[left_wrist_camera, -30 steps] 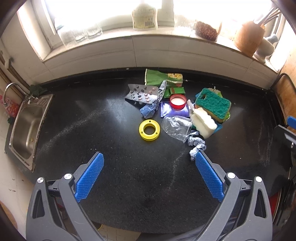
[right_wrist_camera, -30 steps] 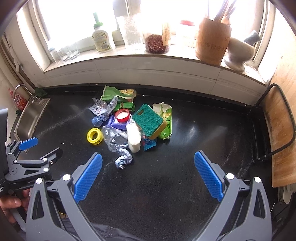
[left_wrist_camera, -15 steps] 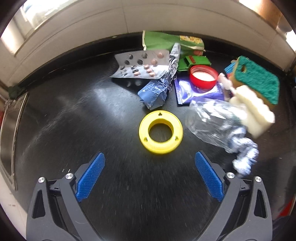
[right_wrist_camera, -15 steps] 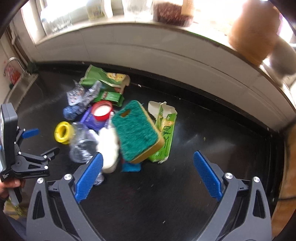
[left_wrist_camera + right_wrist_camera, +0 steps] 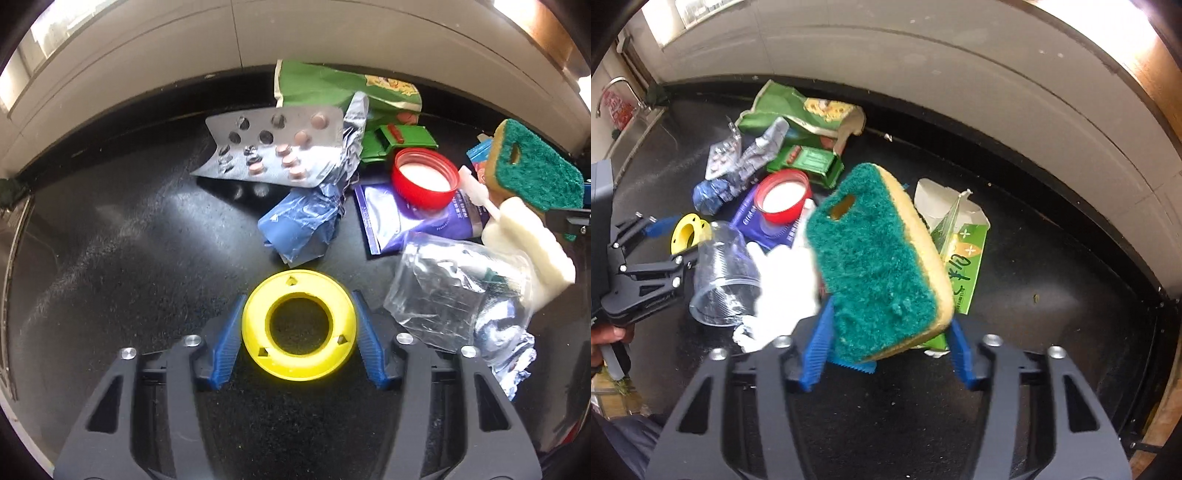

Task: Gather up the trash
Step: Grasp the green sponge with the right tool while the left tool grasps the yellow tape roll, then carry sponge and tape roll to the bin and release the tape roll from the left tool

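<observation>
A yellow plastic ring [image 5: 255, 325] lies flat on the black counter [image 5: 110, 258]. My left gripper [image 5: 298, 306] points down over it with its jaws closing, and both blue pads touch the ring's sides. In the right wrist view a green and yellow sponge [image 5: 875, 258] leans tilted on the trash pile. My right gripper [image 5: 890, 314] has its jaws closing too, with a pad against each side of the sponge's near end. The left gripper [image 5: 679, 240] also shows at that view's left edge, around the ring.
Behind the ring lie a blister pack [image 5: 273, 147], a green snack bag [image 5: 332, 85], a red lid [image 5: 424, 173], a blue wrapper [image 5: 299, 225], a clear cup [image 5: 454, 295] and a white sponge [image 5: 528, 243]. A green carton [image 5: 960, 251] lies behind the sponge. A sink [image 5: 628, 129] sits far left.
Both grippers came down toward the counter and narrowed from wide open. The left one now brackets the yellow ring and the right one the green sponge.
</observation>
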Motion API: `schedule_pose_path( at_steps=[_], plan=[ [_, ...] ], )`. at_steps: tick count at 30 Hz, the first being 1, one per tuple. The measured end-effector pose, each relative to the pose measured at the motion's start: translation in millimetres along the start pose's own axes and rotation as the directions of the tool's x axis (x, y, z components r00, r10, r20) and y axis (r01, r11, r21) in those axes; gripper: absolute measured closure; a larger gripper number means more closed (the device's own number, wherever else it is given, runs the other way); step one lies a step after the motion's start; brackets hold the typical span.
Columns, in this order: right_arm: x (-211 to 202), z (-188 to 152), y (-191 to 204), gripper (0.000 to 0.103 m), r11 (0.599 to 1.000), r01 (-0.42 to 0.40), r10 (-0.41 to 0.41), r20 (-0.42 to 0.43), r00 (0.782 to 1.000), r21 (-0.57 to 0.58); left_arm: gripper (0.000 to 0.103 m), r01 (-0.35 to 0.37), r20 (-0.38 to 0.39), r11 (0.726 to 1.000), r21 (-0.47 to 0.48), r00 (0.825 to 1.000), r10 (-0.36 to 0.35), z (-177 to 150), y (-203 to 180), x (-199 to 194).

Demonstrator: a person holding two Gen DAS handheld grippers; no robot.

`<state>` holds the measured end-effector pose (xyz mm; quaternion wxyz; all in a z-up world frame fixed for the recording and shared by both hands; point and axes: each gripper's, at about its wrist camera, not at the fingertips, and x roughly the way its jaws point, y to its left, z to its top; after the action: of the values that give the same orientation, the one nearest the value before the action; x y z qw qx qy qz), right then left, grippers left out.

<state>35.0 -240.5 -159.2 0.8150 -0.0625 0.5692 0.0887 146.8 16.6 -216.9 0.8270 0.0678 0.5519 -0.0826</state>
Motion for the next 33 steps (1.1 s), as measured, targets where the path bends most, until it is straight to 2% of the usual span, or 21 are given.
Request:
schedule_pose_path(
  at_steps=[3,7,10,16,25,30,33],
  plan=[
    [-13,-4,-1,0.060,0.999,-0.029,0.028,0.026,0.999,0.038,0.048,-0.003,-0.006,0.999,-0.033,1.000,0.003,-1,1,-9],
    [-43,-10,-7,0.060,0.990,-0.073,0.064,0.084,0.994,0.118,0.048,-0.016,0.021,0.999,-0.046,1.000,0.016,1,1,-34],
    [-69,-16,-6,0.061,0.987,-0.079,0.061,0.133,0.989,0.141,0.048,-0.022,0.048,0.998,-0.056,0.999,0.025,4,6,-60],
    [-118,-41,-1,0.061,0.983,-0.086,0.051,0.204,0.978,0.164,0.048,-0.021,0.081,0.996,-0.092,0.996,0.028,-10,-2,-111],
    [-136,-81,11,0.061,0.981,-0.067,0.028,0.211,0.977,0.181,0.048,-0.013,0.119,0.994,-0.105,0.993,0.025,-50,-9,-154],
    [-146,-85,28,0.061,0.987,-0.067,0.033,0.226,0.973,0.145,0.048,-0.021,0.133,0.991,-0.134,0.990,0.039,-65,1,-170],
    [-151,-77,52,0.061,0.992,-0.086,0.062,0.240,0.969,0.093,0.048,-0.039,0.145,0.985,-0.171,0.987,0.064,-77,17,-182]
  ],
)
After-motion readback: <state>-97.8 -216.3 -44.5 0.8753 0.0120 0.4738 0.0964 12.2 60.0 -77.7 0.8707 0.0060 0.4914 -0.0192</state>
